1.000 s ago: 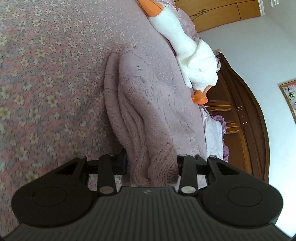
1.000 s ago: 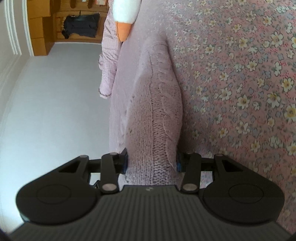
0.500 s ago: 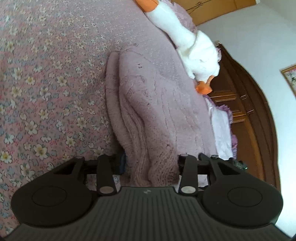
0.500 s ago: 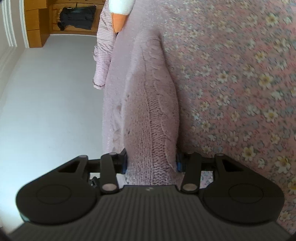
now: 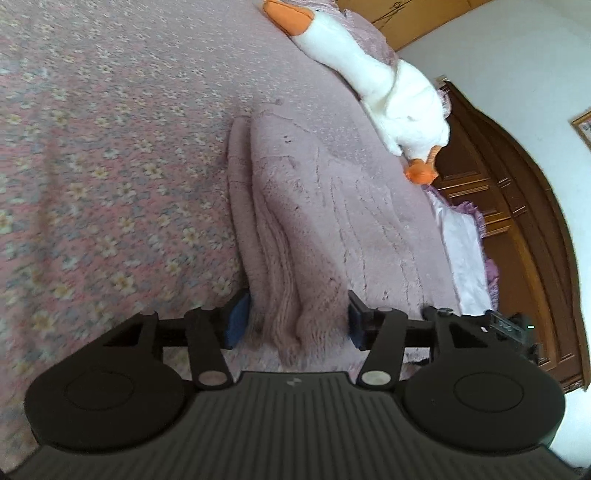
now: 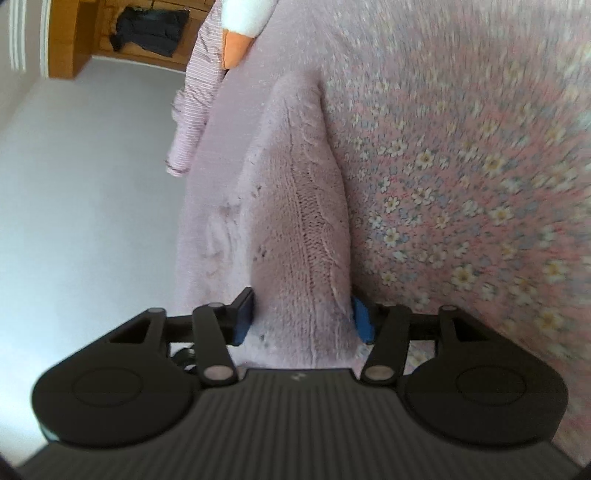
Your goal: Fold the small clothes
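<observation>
Left wrist view: the left gripper (image 5: 295,319) has its two blue-padded fingers (image 5: 236,319) pressed against either side of a bunched edge of the pink knitted garment (image 5: 325,206), so it is clamped on the knit. From the grip the garment runs away over the floral bedspread (image 5: 103,155), its ribbed edge gathered in folds on the left and a flatter cable-knit panel spreading to the right. Beyond it lies a white plush goose (image 5: 384,88) with an orange beak and orange feet, set diagonally across the bed, clear of the garment. At the far right stand a dark wooden headboard (image 5: 517,206) and a white wall.

Right wrist view: the right gripper (image 6: 301,317) likewise grips the pink knitted garment (image 6: 299,206) between its blue pads, fingers pressed into a thick fold of it. The held fold rises as a tapering ridge, with the floral bedspread (image 6: 461,166) to its right (blurred towards the frame edge). Farther off a striped pink cloth (image 6: 195,96) hangs over the bed's edge beside the goose's orange foot (image 6: 236,48), and a dark piece of clothing (image 6: 147,29) hangs at wooden furniture in the background
</observation>
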`<state>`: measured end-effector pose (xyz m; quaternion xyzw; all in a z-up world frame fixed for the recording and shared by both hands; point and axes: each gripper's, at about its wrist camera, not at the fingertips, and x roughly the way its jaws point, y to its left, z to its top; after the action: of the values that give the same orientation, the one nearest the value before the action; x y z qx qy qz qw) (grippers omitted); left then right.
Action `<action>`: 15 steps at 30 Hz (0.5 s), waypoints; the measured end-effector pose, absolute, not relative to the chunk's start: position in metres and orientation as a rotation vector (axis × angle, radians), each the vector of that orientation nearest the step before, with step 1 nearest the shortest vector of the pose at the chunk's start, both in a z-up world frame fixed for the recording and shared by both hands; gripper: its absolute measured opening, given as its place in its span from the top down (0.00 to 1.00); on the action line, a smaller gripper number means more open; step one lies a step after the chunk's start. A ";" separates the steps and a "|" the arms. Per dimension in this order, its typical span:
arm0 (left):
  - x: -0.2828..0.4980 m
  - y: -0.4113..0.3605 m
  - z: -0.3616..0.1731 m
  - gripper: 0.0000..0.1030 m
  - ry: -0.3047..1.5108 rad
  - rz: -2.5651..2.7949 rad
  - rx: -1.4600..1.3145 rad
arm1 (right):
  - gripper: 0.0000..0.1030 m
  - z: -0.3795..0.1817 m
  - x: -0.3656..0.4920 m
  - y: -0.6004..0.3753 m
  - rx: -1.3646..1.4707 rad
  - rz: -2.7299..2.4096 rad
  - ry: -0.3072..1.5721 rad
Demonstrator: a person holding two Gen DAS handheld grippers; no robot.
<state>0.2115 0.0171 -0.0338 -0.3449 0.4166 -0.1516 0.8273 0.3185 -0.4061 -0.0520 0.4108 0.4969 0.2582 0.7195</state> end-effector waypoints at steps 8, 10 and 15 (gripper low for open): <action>0.134 -0.007 0.035 0.11 0.677 -0.268 -0.335 | 0.43 -0.014 0.262 -0.419 0.736 0.471 0.948; 0.124 -0.015 0.044 0.07 0.618 -0.286 -0.269 | 0.43 -0.001 0.251 -0.411 0.643 0.478 0.889; 0.119 -0.031 0.052 0.03 0.531 -0.291 -0.192 | 0.42 0.020 0.233 -0.375 0.371 0.533 0.782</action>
<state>0.1195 -0.0315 0.0519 -0.0944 0.2611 -0.1431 0.9500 0.2334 -0.3751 0.0198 0.1776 0.3744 0.2550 0.8736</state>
